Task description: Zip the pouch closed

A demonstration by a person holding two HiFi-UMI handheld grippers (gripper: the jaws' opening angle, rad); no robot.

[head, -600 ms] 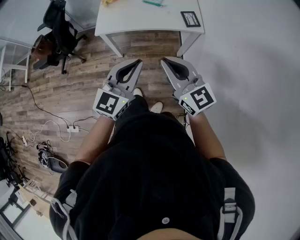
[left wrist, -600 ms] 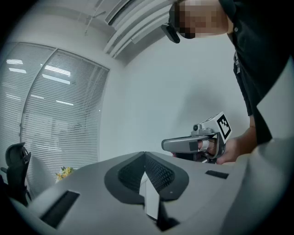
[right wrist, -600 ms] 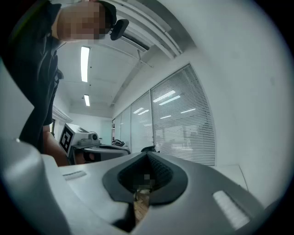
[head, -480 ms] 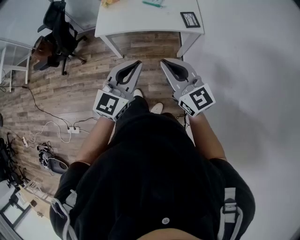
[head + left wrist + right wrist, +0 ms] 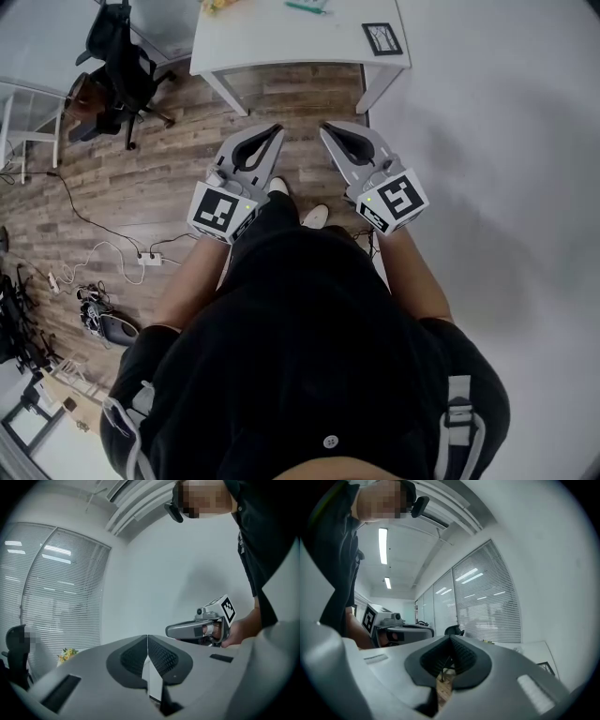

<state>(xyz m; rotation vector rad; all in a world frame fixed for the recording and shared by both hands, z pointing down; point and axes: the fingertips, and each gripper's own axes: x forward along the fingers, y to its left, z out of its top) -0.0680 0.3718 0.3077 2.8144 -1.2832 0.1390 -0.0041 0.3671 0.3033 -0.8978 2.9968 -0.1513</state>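
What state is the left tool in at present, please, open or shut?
Shut: the grey two-jaw left tool has its black ribbed pads pressed together, with nothing between them.

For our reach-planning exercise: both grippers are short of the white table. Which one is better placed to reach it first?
Neither clearly. The left gripper and right gripper are both shut, empty and side by side, equally short of the table. Nothing on it clearly favours either side.

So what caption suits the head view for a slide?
Person holds left gripper and right gripper, jaws shut and empty, above a wooden floor near a white table.
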